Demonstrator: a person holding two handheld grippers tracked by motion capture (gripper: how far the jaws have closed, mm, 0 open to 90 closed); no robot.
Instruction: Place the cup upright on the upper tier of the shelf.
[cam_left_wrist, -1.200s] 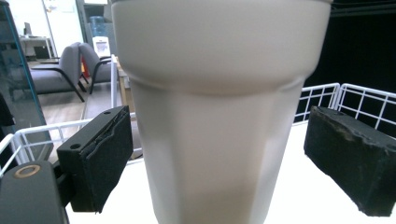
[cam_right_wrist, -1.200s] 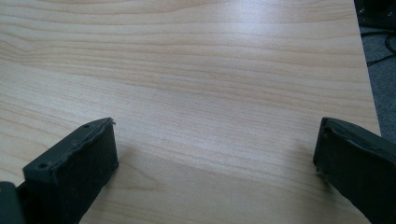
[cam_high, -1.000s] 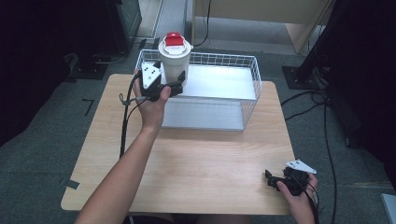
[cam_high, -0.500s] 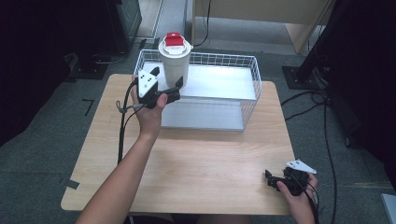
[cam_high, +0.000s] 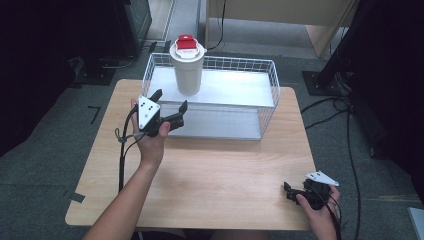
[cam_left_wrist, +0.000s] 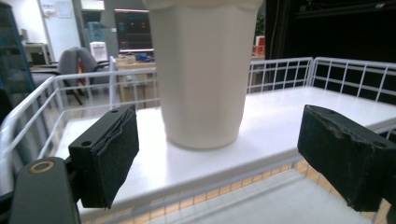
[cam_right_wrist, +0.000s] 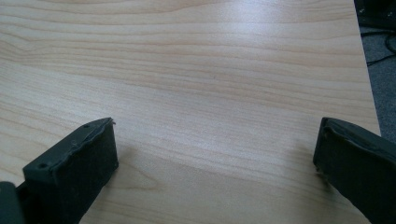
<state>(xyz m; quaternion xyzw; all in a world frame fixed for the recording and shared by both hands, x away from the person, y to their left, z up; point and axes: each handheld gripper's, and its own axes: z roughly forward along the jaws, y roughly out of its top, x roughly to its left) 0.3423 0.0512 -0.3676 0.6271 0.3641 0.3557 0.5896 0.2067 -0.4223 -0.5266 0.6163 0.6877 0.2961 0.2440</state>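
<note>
Cup in the basket, both grippers empty

The white cup (cam_high: 187, 70) stands upright inside the wire basket (cam_high: 260, 107); left gripper (cam_high: 170, 106) sits just outside the basket's near-left corner, jaws apart, right gripper (cam_high: 289, 191) well away from it, jaws apart.

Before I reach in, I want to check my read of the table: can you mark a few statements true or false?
1. The white cup stands upright inside the wire basket. True.
2. The cup's lid carries a blue tab. False: the tab is red.
3. The right gripper is shut on a small block. False: its jaws stand open with nothing between them, over bare wooden table.
4. The basket sits at the far side of the table from the person. True.
5. The cup is in the basket's right end. False: in the high view it stands near the left end.
</note>
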